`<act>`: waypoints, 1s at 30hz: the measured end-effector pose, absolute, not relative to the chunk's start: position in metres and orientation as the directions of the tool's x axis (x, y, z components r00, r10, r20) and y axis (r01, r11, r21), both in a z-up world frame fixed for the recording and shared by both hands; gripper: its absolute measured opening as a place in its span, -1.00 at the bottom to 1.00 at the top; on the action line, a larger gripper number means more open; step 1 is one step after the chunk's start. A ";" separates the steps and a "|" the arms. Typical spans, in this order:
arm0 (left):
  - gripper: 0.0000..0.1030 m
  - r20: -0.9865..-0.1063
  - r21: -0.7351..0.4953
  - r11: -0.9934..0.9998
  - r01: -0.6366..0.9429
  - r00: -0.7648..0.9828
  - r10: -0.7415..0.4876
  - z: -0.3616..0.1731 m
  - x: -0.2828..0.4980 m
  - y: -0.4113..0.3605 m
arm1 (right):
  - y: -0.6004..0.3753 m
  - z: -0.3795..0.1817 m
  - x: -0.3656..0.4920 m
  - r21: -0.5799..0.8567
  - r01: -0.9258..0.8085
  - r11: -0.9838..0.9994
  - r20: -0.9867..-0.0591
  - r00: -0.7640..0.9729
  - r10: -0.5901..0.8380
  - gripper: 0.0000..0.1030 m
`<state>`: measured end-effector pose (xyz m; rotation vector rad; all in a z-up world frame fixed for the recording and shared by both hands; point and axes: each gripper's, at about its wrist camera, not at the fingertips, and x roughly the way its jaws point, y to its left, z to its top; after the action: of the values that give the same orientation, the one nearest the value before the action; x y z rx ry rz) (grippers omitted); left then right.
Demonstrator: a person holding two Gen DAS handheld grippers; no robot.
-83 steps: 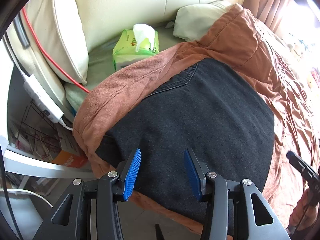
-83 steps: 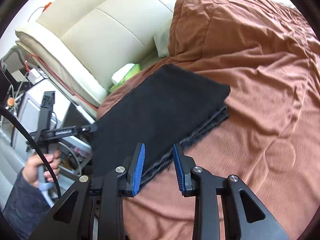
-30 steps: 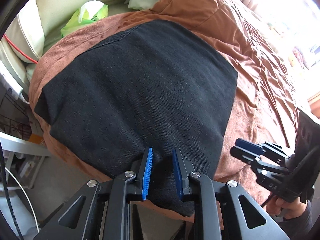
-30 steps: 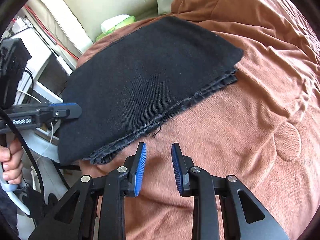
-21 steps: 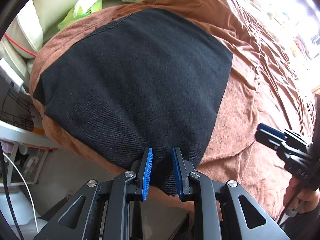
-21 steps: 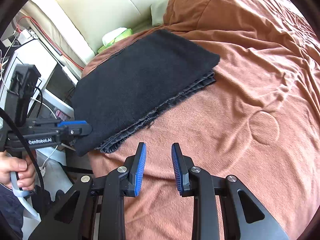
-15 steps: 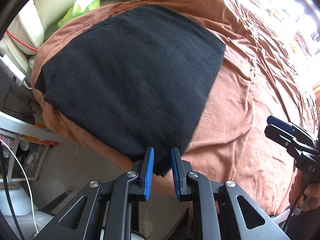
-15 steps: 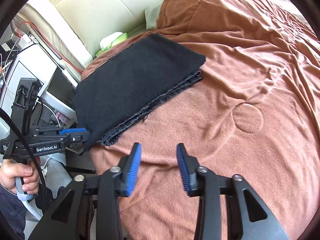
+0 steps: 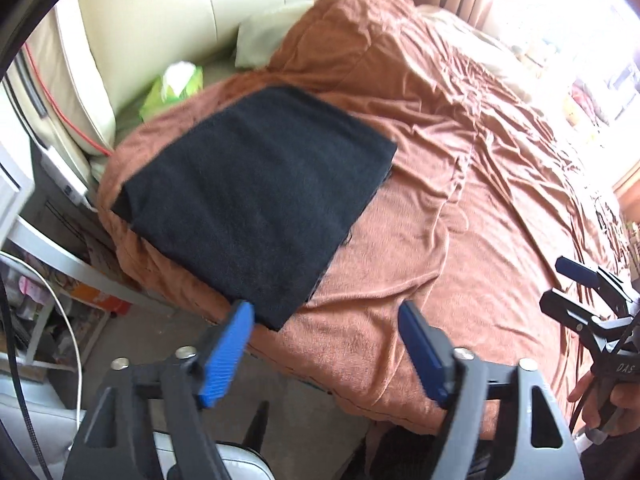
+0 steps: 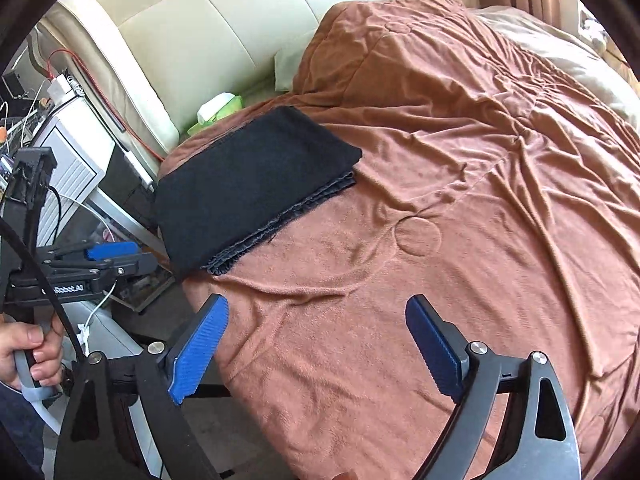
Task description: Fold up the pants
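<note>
now folded pants (image 9: 256, 196) lie on blanket (image 9: 460, 216), both grippers spread.

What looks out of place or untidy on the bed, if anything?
Little stands out. The folded black pants lie flat on the brown blanket, but near the bed corner, with one corner reaching the edge. The stacked layers are slightly uneven and frayed along the right side. Both the left gripper and right gripper have open jaws, holding nothing.

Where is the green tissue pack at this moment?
In the left wrist view, the green tissue pack sits upper left, against the cream headboard, just beyond the far edge of the folded black pants, left of the pale pillow.
</note>
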<state>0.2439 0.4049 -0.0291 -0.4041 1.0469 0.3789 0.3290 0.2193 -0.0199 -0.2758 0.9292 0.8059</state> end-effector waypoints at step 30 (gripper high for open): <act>0.99 -0.729 -0.114 0.931 -0.348 0.665 0.159 0.115 0.193 0.269 | 0.073 0.115 0.202 0.000 -0.623 0.782 -0.689 0.567 0.451 1.00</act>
<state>0.1928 0.2692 0.1152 -0.2530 0.7943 0.2898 0.2015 0.0726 0.1147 -0.2560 0.7309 0.6392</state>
